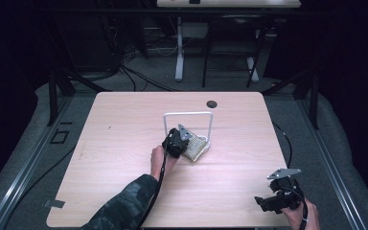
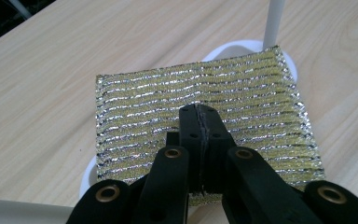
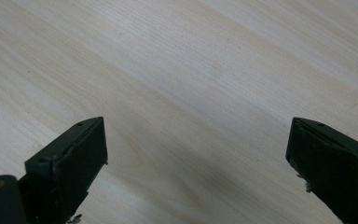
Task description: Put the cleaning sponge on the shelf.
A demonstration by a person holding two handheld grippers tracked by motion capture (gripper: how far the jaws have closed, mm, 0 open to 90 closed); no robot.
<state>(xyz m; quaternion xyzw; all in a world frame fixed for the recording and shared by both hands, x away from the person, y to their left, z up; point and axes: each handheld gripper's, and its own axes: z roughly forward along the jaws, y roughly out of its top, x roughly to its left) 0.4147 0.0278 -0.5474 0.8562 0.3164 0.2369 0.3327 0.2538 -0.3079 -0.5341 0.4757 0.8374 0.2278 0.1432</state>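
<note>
We see the left gripper (image 2: 199, 112) with its two black jaws pressed flat together, nothing pinched between them. Their tips hang over, or rest on, the middle of a gold and silver scouring pad (image 2: 205, 121); we cannot tell whether they touch it. The pad is a ribbed, glittering rectangle lying tilted on the white base of a white wire rack (image 2: 273, 23), one far corner just beside an upright post of the rack and the near edge overlapping the base rim. In the high view the left gripper (image 1: 184, 140) sits at the middle of the wooden table (image 1: 124, 124), in front of the rack's arch (image 1: 188, 114), with the pad (image 1: 196, 149) just to its right.

Our right gripper (image 3: 198, 154) has its jaws spread wide, with bare wood grain between them and nothing held. In the high view it (image 1: 268, 203) is at the table's near right corner, well apart from the pad and rack.
</note>
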